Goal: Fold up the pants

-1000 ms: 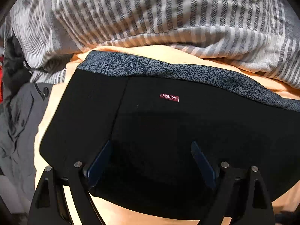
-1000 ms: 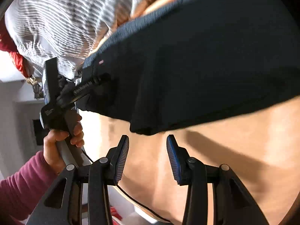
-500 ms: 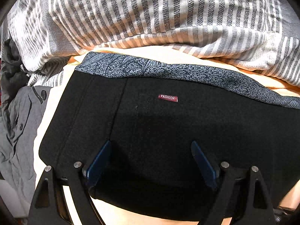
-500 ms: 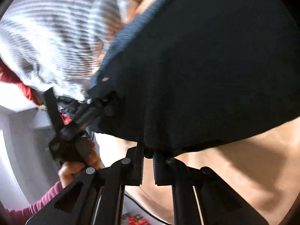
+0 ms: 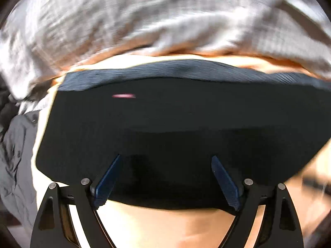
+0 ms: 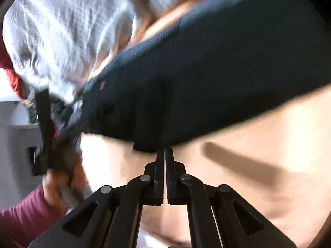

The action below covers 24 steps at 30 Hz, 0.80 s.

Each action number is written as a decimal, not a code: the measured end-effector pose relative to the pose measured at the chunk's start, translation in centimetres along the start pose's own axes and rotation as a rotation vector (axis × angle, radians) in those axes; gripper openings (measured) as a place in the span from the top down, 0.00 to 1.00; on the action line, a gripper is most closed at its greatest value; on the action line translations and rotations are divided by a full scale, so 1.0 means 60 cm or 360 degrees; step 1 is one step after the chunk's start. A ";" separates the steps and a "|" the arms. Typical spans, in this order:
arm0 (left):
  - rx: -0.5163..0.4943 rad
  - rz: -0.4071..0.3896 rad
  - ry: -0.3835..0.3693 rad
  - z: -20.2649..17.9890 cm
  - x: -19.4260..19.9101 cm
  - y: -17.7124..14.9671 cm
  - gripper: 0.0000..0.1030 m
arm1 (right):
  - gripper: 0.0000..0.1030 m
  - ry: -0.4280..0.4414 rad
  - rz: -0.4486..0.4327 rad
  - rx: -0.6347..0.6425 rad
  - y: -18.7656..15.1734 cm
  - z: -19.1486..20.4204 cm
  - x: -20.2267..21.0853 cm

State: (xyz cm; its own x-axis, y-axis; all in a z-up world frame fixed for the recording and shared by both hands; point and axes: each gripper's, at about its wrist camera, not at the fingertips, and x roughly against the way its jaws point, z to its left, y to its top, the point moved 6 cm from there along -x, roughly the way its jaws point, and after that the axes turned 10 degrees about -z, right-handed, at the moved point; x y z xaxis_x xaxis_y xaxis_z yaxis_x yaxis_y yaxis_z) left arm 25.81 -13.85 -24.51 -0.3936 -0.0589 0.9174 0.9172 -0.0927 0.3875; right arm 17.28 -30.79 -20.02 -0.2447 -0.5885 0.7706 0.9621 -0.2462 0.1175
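Note:
The black pants (image 5: 175,124) lie folded on a peach sheet (image 5: 165,225), with a patterned blue-grey waistband (image 5: 186,72) at the far edge and a small red label (image 5: 123,96). My left gripper (image 5: 166,159) is open, its blue pads (image 5: 107,179) spread over the near edge of the pants. In the right wrist view the pants (image 6: 206,72) fill the upper half. My right gripper (image 6: 165,150) is shut on the near hem of the pants. The left gripper (image 6: 47,132) shows there at the left, held by a hand in a maroon sleeve.
A grey-and-white striped blanket (image 5: 155,14) is bunched behind the pants. A grey garment (image 5: 16,155) lies at the left. Something red (image 6: 12,76) sits at the far left of the right wrist view. The views are motion-blurred.
My right gripper moved forward to the pants' near hem and closed on it. The left gripper stayed open while its view shifted right; the label now sits further left.

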 end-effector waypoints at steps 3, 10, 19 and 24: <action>-0.0089 0.0037 -0.0056 -0.064 -0.006 -0.019 0.14 | 0.96 -0.0138 -0.0124 0.0081 0.062 -0.022 0.028; -0.0202 0.0050 0.0020 -0.087 -0.032 -0.059 0.14 | 0.98 -0.0213 -0.0123 -0.0057 0.090 -0.115 0.033; -0.0104 0.0174 0.0040 -0.102 0.017 -0.038 0.14 | 0.44 -0.0250 -0.0082 -0.0072 0.037 -0.124 0.119; -0.0154 0.0199 -0.0045 -0.183 0.042 -0.038 0.14 | 0.40 -0.0347 -0.0100 -0.0124 0.003 -0.163 0.169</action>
State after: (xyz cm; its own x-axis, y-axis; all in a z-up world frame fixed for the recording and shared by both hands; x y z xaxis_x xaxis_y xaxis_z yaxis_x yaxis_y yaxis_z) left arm 22.01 -24.67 -24.07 -0.2737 -0.0483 0.9606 0.9481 -0.1816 0.2610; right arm 13.81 -44.36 -18.33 -0.2637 -0.3918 0.8815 0.9316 -0.3405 0.1273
